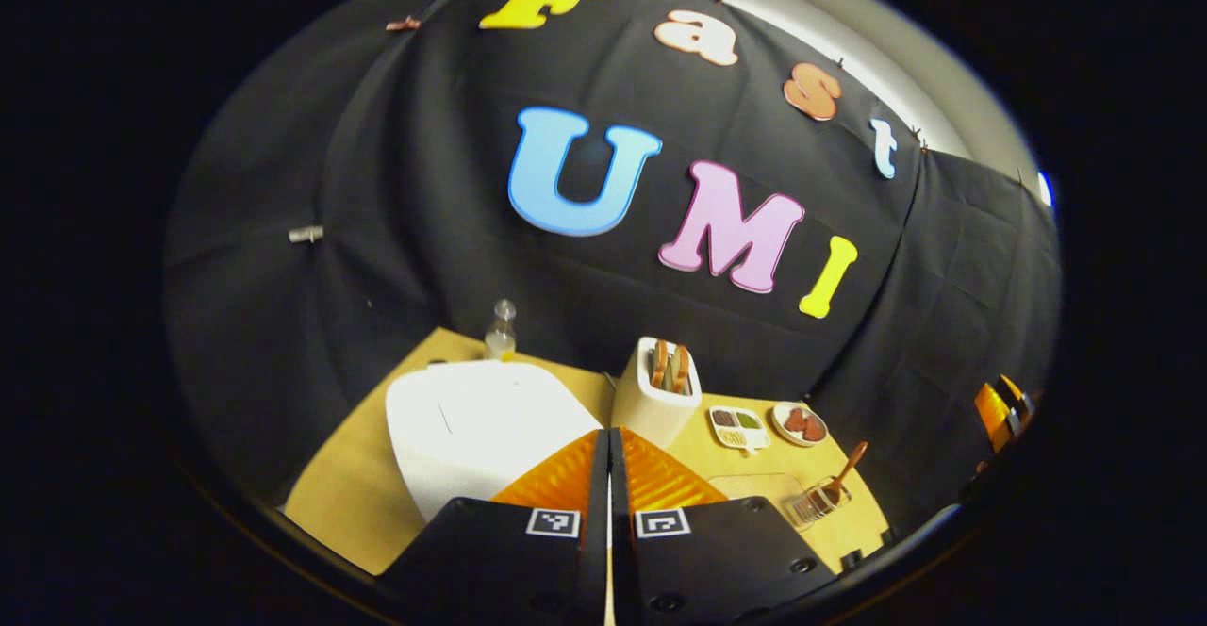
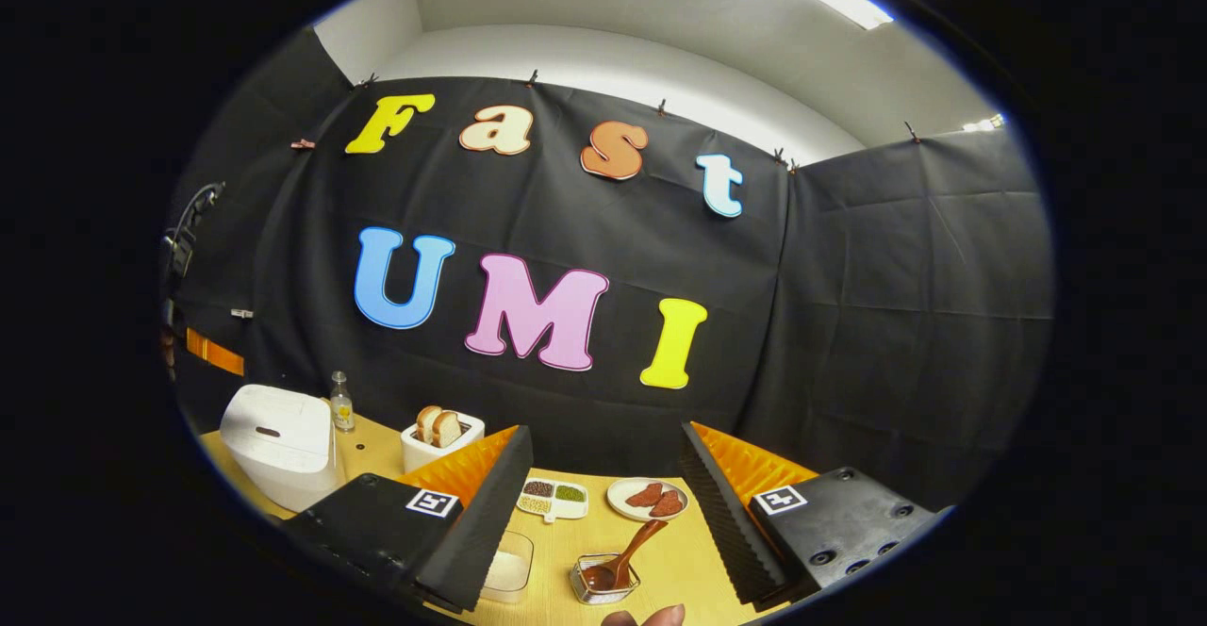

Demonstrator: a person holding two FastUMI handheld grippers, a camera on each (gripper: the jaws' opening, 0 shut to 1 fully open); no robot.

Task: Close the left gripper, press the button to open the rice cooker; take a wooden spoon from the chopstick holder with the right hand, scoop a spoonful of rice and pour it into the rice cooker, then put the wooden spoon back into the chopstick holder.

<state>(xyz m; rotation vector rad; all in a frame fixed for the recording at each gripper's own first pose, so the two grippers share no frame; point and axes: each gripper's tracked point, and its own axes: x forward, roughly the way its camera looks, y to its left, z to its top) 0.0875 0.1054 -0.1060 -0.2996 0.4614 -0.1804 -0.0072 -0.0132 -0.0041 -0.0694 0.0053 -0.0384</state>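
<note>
Left gripper view has the left gripper (image 1: 608,447) clenched near the rice cooker (image 1: 471,423); an off-centre push could miss its button. At 6 o'clock in the right gripper view, the released right gripper (image 2: 603,475) could tip the wooden spoon (image 2: 622,551).

On the table (image 2: 679,560), the rice cooker (image 2: 281,442) is set at the far nine o'clock side in the right gripper view. A bottle (image 2: 341,403) is placed just behind it at one o'clock, and the toaster (image 2: 441,437) at its three o'clock. Farther toward three o'clock, a divided dish (image 2: 553,499) and a plate (image 2: 647,499) are laid side by side. The chopstick holder (image 2: 604,579), with the wooden spoon (image 2: 627,551) in it, is found at six o'clock of the plate.
</note>
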